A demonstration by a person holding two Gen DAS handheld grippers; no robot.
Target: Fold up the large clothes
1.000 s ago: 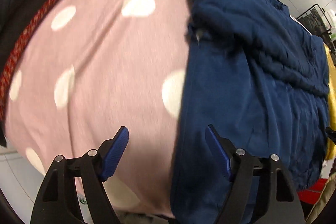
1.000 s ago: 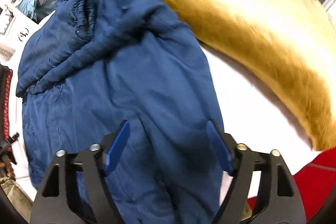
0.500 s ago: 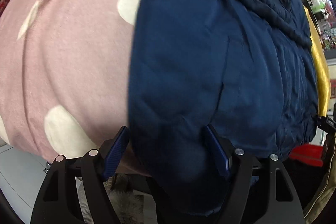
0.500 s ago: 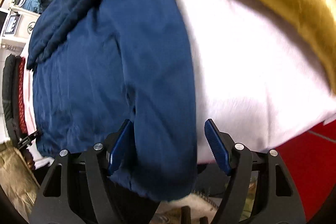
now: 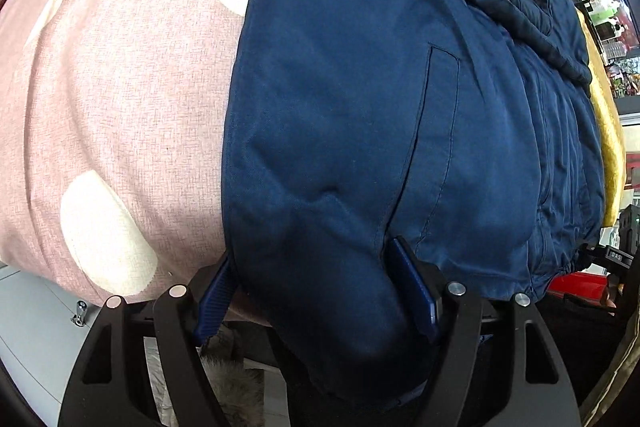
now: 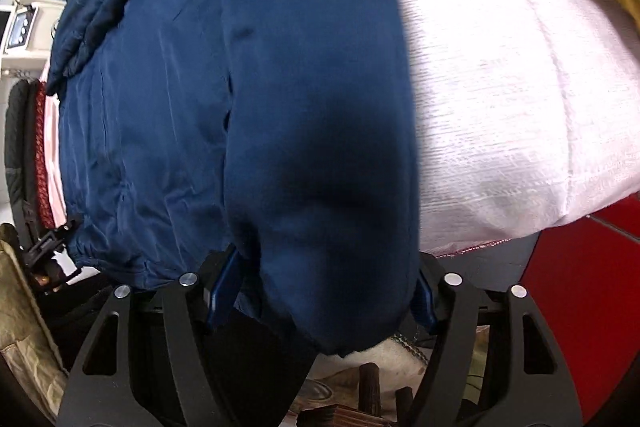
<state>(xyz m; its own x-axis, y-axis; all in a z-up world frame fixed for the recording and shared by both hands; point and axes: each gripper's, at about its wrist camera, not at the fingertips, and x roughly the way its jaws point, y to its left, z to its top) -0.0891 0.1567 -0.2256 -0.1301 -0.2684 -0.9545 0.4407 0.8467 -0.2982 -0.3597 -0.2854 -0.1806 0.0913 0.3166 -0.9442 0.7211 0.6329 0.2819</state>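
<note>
Each claw, left claw (image 5: pixel 316 291) and right claw (image 6: pixel 320 291), has just been closing, jaws half-wide astride the navy jacket's (image 5: pixel 360 115) near hem, no pinch yet.

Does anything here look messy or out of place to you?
Slightly. The navy jacket is not laid flat: its near end droops off the edge of the pink spotted cover, and its far end is bunched into rumpled folds. Nothing looks torn or spilled.

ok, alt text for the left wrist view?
The left hand-held gripper straddles the hanging hem of a navy jacket, its jaws just closing in. The jacket lies on a pink cloth with white dots; a yellow fabric shows at right.
</note>
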